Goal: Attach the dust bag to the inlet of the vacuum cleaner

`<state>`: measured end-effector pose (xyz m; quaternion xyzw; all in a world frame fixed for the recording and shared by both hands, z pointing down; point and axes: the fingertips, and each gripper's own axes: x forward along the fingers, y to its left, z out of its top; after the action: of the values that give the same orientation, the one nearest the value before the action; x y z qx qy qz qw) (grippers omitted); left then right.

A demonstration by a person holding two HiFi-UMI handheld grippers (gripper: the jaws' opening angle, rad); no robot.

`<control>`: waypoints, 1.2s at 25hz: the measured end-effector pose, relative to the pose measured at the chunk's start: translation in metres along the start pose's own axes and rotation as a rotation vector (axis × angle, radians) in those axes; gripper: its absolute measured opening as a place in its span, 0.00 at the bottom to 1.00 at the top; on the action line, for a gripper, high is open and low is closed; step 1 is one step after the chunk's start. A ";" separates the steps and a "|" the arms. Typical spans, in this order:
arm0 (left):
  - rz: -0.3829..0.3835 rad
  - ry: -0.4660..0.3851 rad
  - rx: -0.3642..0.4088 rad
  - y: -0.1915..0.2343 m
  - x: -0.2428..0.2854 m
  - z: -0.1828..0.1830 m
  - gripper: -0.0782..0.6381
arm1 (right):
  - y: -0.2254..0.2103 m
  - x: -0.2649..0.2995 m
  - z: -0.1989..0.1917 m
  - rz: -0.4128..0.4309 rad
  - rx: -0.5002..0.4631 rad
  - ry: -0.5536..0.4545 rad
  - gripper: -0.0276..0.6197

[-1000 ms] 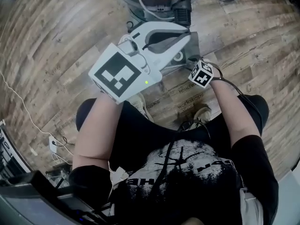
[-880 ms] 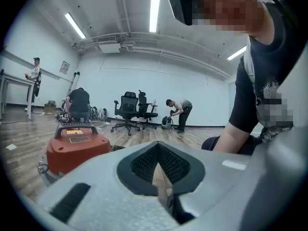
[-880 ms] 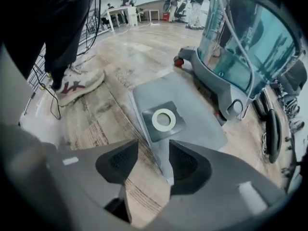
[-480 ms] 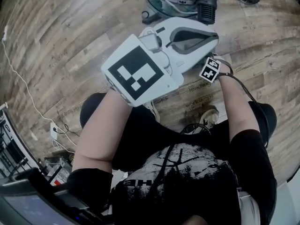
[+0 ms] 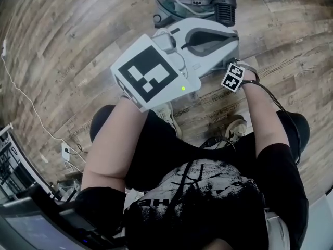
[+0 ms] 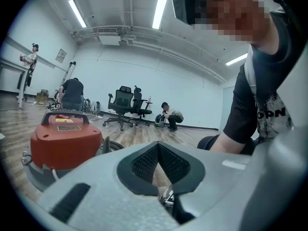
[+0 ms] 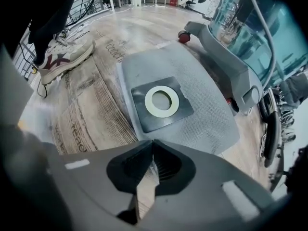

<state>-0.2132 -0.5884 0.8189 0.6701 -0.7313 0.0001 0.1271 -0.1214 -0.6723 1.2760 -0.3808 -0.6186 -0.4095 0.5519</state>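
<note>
Dust bag (image 7: 207, 114) lies flat on the wooden floor (image 5: 62, 46) just beside the wheeled base of the vacuum cleaner (image 6: 65, 141), with its dark card collar (image 7: 144, 117) and pale-ringed hole facing up. It looks light and limp: grey fabric that will sag and fold when lifted. The collar is the only stiff part, so it is probably the best place to hold while steering the hole onto the inlet. The right gripper (image 7: 153, 143) points down at the bag's near edge. Its jaws have just been closing and now meet there, apparently nipping the thin fabric hem, a hold that may let the collar droop. The left gripper (image 6: 158, 148) is held up, aimed roughly level, jaws together with nothing between them.
</note>
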 end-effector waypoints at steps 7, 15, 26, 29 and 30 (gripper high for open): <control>-0.039 0.016 -0.006 -0.004 0.006 -0.007 0.10 | 0.002 -0.024 0.004 -0.022 -0.076 -0.038 0.05; -0.064 0.073 -0.026 -0.004 0.016 -0.026 0.10 | 0.001 -0.044 0.009 0.012 -0.083 -0.064 0.05; -0.102 0.250 -0.004 -0.017 0.035 -0.069 0.17 | -0.031 -0.121 0.033 0.010 -0.079 -0.187 0.05; -0.087 0.312 -0.005 -0.019 0.035 -0.085 0.21 | -0.039 -0.142 0.042 0.017 -0.079 -0.216 0.05; -0.075 0.343 0.006 -0.019 0.034 -0.092 0.24 | -0.042 -0.148 0.045 0.021 -0.080 -0.225 0.05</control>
<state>-0.1797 -0.6082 0.9112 0.6875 -0.6734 0.1120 0.2477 -0.1617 -0.6489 1.1224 -0.4523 -0.6558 -0.3828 0.4678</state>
